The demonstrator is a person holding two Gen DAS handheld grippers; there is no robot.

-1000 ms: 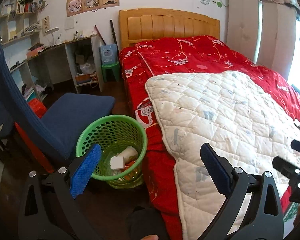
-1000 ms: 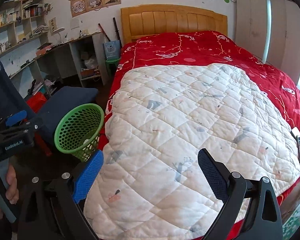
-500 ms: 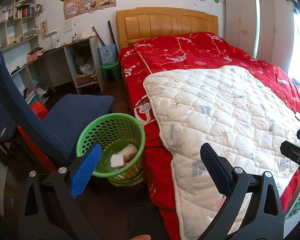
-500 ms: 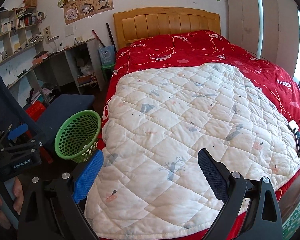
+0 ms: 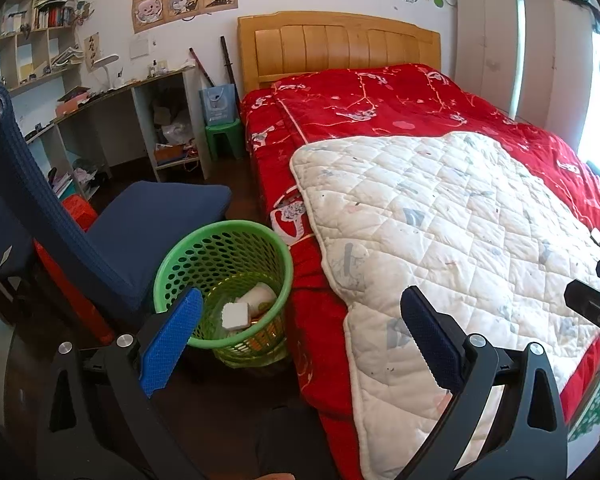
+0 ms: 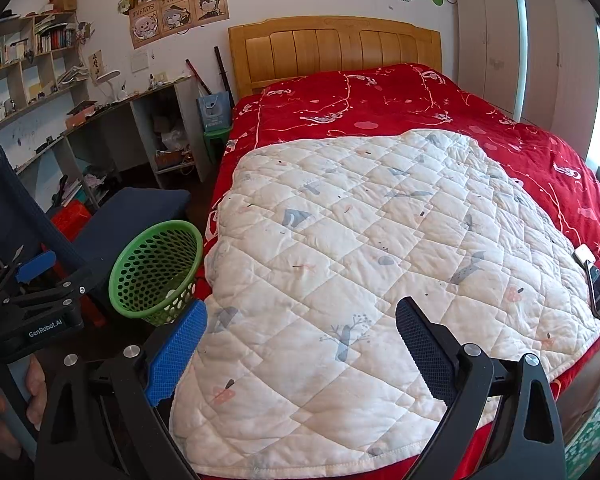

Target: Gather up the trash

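Fingers point(image 5: 172, 336) on both grippers are staying wide apart, holding nothing. Trash is sitting inside the green basket point(image 5: 224, 240) on the floor beside the red bed point(image 5: 380, 100).

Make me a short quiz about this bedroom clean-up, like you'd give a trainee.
1. True or false: the left gripper has its jaws spread wide with nothing between them.
2. Where does the green basket stand? A) on the bed B) on the floor between the blue chair and the bed C) on the desk
3. Fill in: the white quilt lies on a ___ bedspread.

Key: 1 true; 2 B; 3 red.
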